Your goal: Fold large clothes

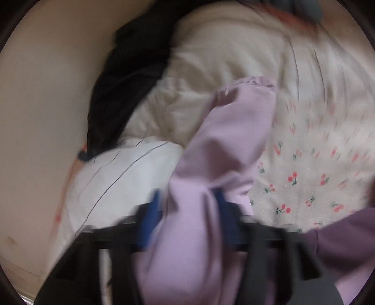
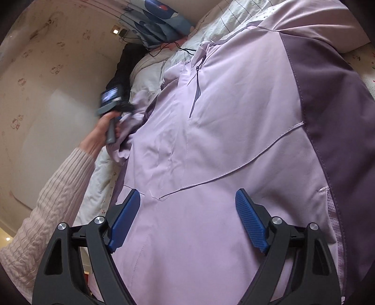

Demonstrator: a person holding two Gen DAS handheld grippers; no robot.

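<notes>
1. Left wrist view: the left gripper (image 1: 187, 211) has its blue fingers (image 1: 150, 218) clenched on a bunched length of the lilac jacket (image 1: 234, 131), most likely a sleeve, since a gathered cuff shows at its far end. The sleeve runs away from the fingers over the bed, across the cherry-print sheet (image 1: 316, 169) and beside a white checked quilt (image 1: 121, 178); a cream cover (image 1: 211, 70) and a dark garment (image 1: 126, 84) lie further back against the wall. The picture is streaked with blur, so the gripper seems to be in motion
2. Right wrist view: the right gripper (image 2: 187, 218) hovers over the jacket's lilac body, fingers (image 2: 250, 220) spread wide and grasping nothing; fabric fills the gap between them, but whether the tips touch it I cannot tell. The jacket lies spread on the bed, chest zip (image 2: 196, 91) up, with a dark purple side panel (image 2: 328, 117) to the right. Far left, the person's left hand (image 2: 103, 126) holds the other gripper at the jacket's edge, where cloth is gathered. A blue patterned pillow (image 2: 159, 21) sits at the head of the bed
3. Step in hand, as I judge it: an early fold, bringing a sleeve across the body
4. Next move calls for laying the sleeve flat over the chest, letting go only once it lies straight, while the right gripper pins or smooths the body so it does not drag
</notes>
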